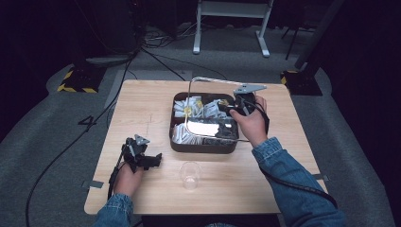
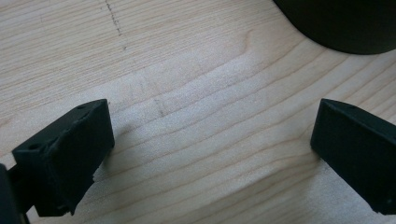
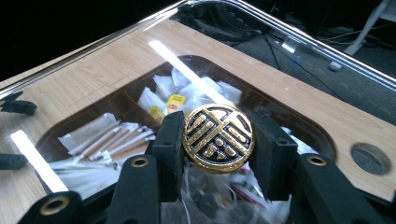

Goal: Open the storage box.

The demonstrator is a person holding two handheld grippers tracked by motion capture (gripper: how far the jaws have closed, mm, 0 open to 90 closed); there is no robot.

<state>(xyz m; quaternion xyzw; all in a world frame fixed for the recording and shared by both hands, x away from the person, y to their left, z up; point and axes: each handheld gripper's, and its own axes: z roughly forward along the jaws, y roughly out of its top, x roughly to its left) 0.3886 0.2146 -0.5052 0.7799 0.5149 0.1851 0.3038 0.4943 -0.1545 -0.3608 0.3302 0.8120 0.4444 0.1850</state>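
The pale wooden tabletop (image 1: 142,104) carries a dark brown tray (image 1: 203,146) of white paper sachets (image 1: 187,106) at its middle. Over the tray a clear lid (image 3: 116,56) is tilted up (its edge glints). The right gripper (image 3: 218,135) is above the tray's right side, jaws clamped on the lid's round gold-and-black knob (image 3: 218,138). The left gripper (image 2: 210,140) rests left of the tray, jaws wide apart. A clear plastic cup (image 1: 190,175) stands just in front of the tray.
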